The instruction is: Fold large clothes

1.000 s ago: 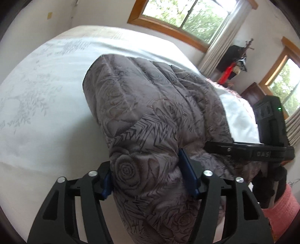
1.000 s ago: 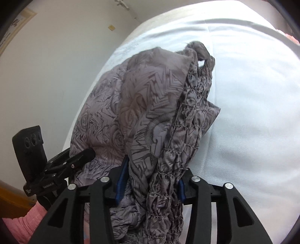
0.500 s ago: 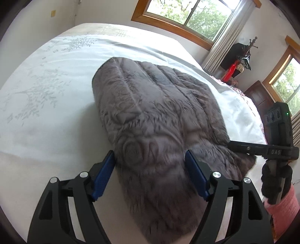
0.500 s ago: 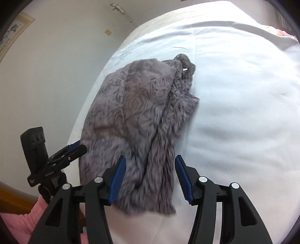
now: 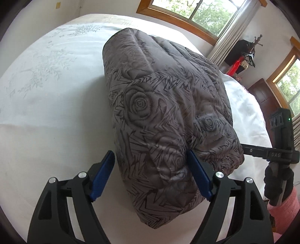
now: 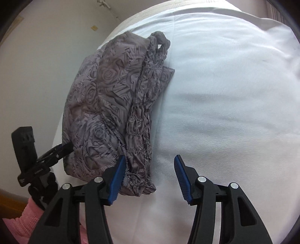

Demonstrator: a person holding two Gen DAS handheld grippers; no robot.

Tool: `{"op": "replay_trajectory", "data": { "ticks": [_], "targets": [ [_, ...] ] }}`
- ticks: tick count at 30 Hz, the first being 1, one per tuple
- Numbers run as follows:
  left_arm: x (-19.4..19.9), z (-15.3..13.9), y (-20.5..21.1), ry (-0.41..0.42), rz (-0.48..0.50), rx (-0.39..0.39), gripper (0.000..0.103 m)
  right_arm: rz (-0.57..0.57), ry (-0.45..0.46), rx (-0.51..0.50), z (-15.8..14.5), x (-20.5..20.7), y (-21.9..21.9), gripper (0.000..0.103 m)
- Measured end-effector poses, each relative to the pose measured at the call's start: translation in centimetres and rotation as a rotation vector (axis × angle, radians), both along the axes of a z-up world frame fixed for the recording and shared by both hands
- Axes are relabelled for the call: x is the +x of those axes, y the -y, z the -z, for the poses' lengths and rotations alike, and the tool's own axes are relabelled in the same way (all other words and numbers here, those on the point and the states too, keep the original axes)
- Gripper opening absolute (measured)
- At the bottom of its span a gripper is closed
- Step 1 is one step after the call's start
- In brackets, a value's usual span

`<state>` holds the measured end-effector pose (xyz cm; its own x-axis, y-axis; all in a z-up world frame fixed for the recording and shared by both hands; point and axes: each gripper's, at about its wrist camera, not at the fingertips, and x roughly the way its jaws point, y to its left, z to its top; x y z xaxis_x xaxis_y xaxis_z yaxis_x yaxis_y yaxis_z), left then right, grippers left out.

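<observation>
You are over a bed (image 5: 46, 105) spread with a white sheet that carries a faint leaf pattern on the left. Past its far edge stand plain pale walls (image 6: 37, 56). To the far right, two wood-framed windows (image 5: 196, 13) show green trees, with a pale curtain (image 5: 230, 32) between them. A dark wooden cabinet (image 5: 260, 92) stands at the right.
</observation>
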<state>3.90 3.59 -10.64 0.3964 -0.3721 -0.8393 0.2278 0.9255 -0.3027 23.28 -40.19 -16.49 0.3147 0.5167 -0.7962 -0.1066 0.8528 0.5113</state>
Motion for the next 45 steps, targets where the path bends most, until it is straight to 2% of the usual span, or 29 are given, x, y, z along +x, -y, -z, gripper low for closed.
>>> {"op": "replay_trajectory", "data": {
  "ticks": [2,4,7,11,15,21,32,45],
  "targets": [
    [0.1,-0.6,0.0,-0.012,-0.016,0.008,0.079,0.014,0.02,-0.02,-0.8,-0.4,-0.6,0.055],
    [0.0,-1.5,0.3,-0.021,-0.034,0.029,0.079,0.021,0.051,-0.057,-3.1,-1.1,-0.7,0.057],
    [-0.9,-3.1,0.5,-0.02,-0.06,0.074,0.079,0.03,0.076,-0.142,-4.8,-2.2,-1.4,0.065],
    [-2.2,-4.2,0.9,-0.039,-0.065,0.131,0.084,0.021,0.09,-0.199,-7.0,-4.2,-2.4,0.085],
    [-4.2,-5.5,1.3,-0.032,-0.086,0.169,0.09,-0.001,0.082,-0.25,-8.4,-6.3,-3.4,0.09],
    [-6.4,-7.0,1.4,-0.006,-0.125,0.236,0.091,-0.025,0.101,-0.327,-9.0,-8.0,-5.0,0.091],
    [-10.1,-10.0,1.8,0.0,-0.164,0.295,0.091,-0.007,0.075,-0.361,-10.6,-10.0,-5.8,0.094],
    [-12.5,-11.7,2.5,-0.02,-0.173,0.307,0.091,0.023,0.069,-0.383,-12.5,-12.0,-6.0,0.095]
  ]
}}
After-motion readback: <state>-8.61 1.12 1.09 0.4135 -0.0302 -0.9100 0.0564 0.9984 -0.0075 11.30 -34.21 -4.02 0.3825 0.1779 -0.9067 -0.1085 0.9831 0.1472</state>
